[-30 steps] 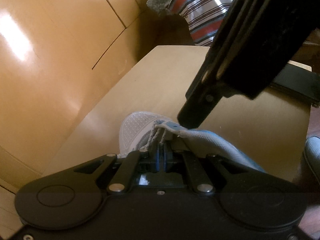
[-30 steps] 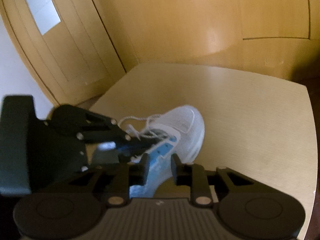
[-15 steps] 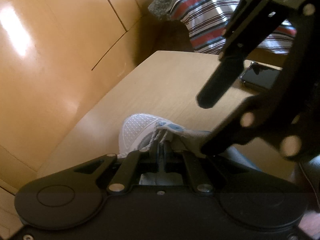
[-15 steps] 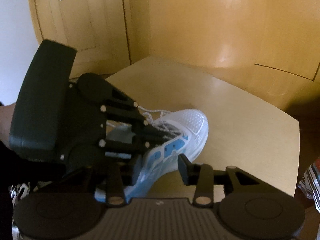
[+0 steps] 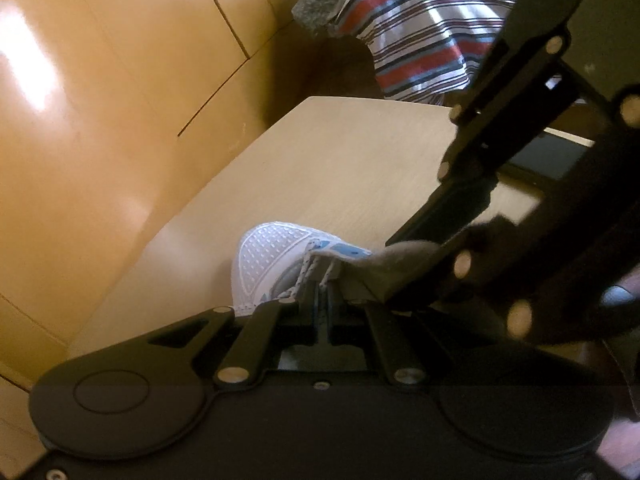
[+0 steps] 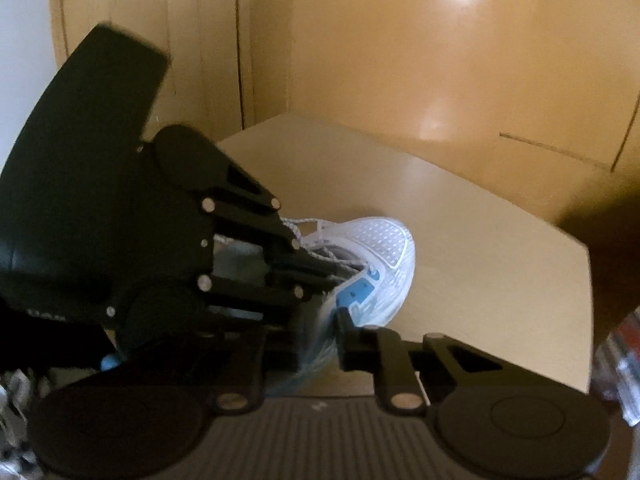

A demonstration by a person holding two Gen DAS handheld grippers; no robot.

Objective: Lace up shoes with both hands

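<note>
White-and-blue shoe on the wooden surface. Left hand-held gripper pinched closed, seemingly on the lace. Right hand-held gripper just been closing, narrow, clamping the shoe's collar.

Each camera sits just behind its own gripper, angled down and close over the tabletop. The left wrist view faces a striped bedcover; the right wrist view faces wooden panelling. Both share the white shoe and the other gripper.
</note>
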